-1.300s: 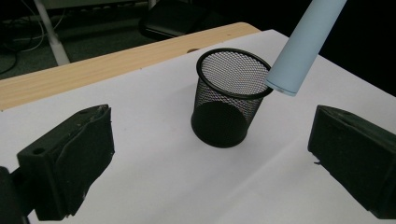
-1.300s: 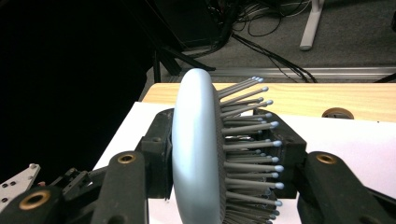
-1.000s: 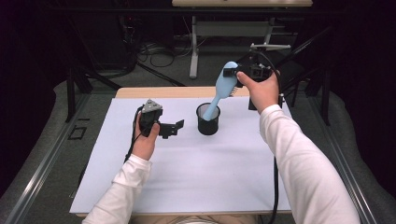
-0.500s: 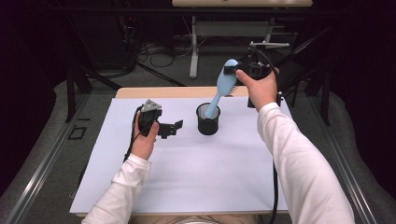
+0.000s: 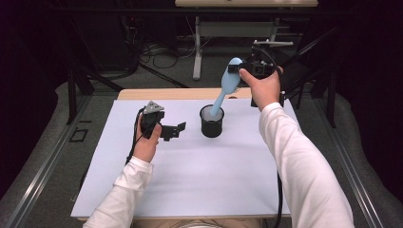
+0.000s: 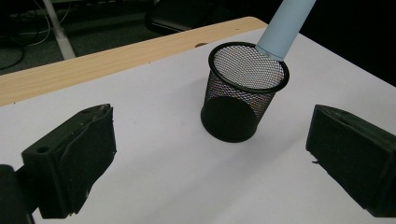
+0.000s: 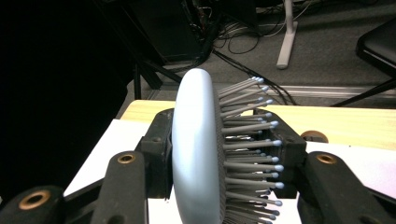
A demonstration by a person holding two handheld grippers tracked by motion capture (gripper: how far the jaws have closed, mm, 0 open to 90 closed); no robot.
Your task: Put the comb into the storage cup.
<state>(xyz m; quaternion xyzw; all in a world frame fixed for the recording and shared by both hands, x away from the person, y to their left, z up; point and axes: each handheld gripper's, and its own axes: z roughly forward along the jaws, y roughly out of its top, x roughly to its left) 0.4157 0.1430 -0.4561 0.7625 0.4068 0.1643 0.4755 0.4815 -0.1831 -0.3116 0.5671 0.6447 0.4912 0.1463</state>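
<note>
Broadly, a white sheet [image 5: 190, 180] covered most of the wooden table [image 5: 180, 93], and a person's two white-sleeved forearms came in from the near edge. Near the far middle of the sheet stood a black mesh cup [image 5: 211, 122], upright, with its rim open to the high view. A pale blue hairbrush [image 5: 227, 85] leaned out of it: the handle end rested inside the cup against the far side of the rim, while the head rose up and away toward the right hand. The right gripper [image 5: 240, 70] was held above the table's far edge, and its jaws were clamped on the brush head, one pad on the smooth back and the other against the bristles [image 7: 247, 149], as the right gripper view showed. The left gripper [image 5: 177, 130] sat low over the sheet, left of the cup and apart from it, pointing toward it. Its jaws stood wide apart with nothing between them; the left gripper view showed the cup framed between the two black pads [image 6: 79, 158].
</note>
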